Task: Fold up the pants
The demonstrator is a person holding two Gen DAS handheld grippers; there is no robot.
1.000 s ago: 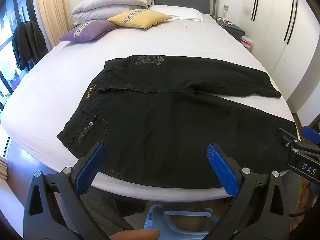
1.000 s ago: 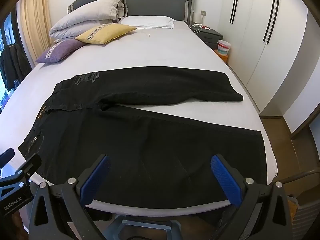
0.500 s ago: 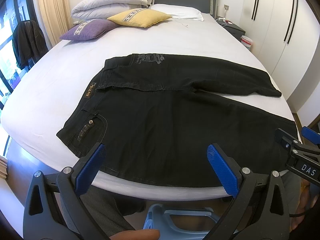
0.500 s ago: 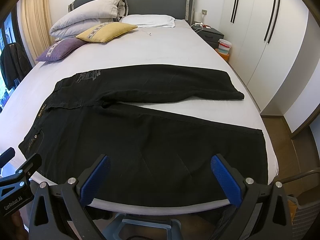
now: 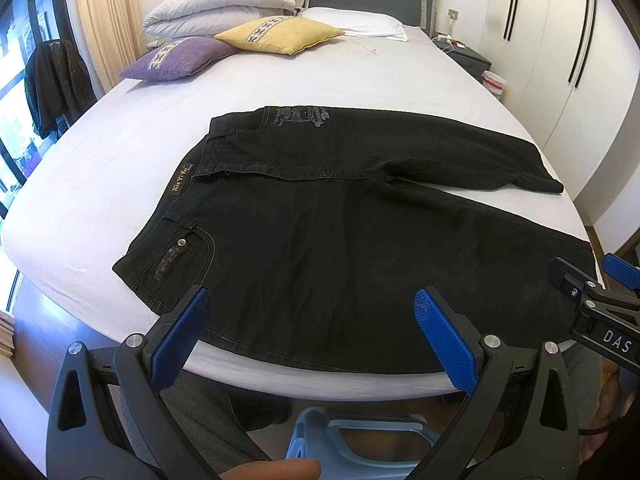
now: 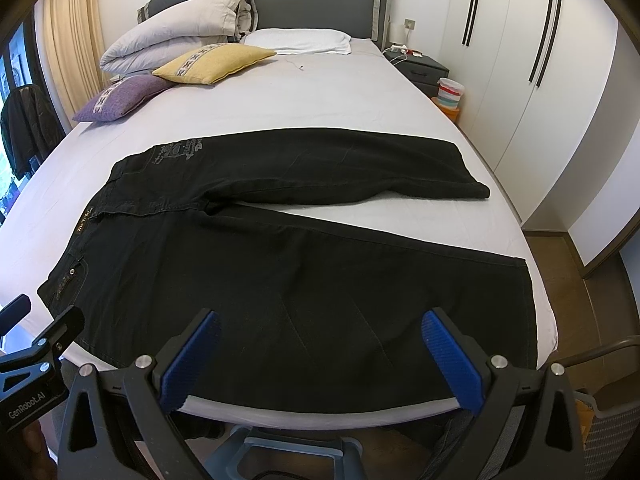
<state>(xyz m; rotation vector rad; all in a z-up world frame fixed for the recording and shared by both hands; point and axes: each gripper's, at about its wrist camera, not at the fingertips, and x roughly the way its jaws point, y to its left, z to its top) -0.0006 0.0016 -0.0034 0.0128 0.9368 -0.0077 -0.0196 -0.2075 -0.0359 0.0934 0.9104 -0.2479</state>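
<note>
White sheets cover the bed (image 5: 120,168), and the black pants (image 5: 360,240) lie flat across it, legs splayed apart, no fold made yet. Your left gripper (image 5: 312,336) and right gripper (image 6: 320,356) hover wide open and empty over the near hem; next, I'd say, pinch that heavy denim edge.

Black pants (image 5: 320,240), spread flat across the bed, waistband left, legs splayed apart, unfolded

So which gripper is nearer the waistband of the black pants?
Left. The left gripper hovers open by the waistband end of the pants; the right gripper hovers open toward the leg cuff.
</note>
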